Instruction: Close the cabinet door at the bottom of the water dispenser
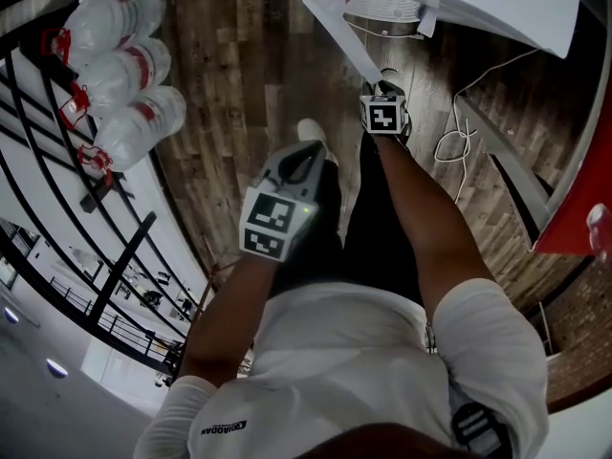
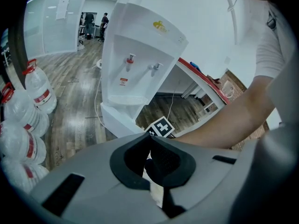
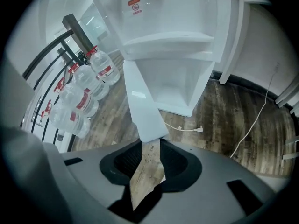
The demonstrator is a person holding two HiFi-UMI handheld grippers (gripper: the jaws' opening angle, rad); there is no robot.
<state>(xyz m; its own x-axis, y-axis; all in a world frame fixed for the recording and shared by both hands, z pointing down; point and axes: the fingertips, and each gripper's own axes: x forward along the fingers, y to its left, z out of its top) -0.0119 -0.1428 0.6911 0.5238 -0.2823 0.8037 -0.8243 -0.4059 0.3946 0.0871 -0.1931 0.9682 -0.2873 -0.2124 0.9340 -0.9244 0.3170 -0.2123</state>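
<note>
The white water dispenser (image 2: 140,55) stands on the wood floor with its bottom cabinet (image 3: 180,85) open and hollow. The cabinet door (image 3: 142,106) swings out toward me; from the head view it is a thin white strip (image 1: 339,32). My right gripper (image 3: 150,143) is at the door's free edge, with the edge between its jaws, shut on it. It also shows in the head view (image 1: 380,86), and its marker cube appears in the left gripper view (image 2: 161,126). My left gripper (image 1: 308,146) hangs back beside my legs, shut and holding nothing (image 2: 149,139).
Several large water bottles (image 1: 124,75) lie stacked left of the dispenser by a black railing (image 1: 57,208). A white power cable (image 1: 459,122) trails over the floor to the right. A red-edged table (image 2: 201,73) stands behind. People (image 2: 88,24) stand far off.
</note>
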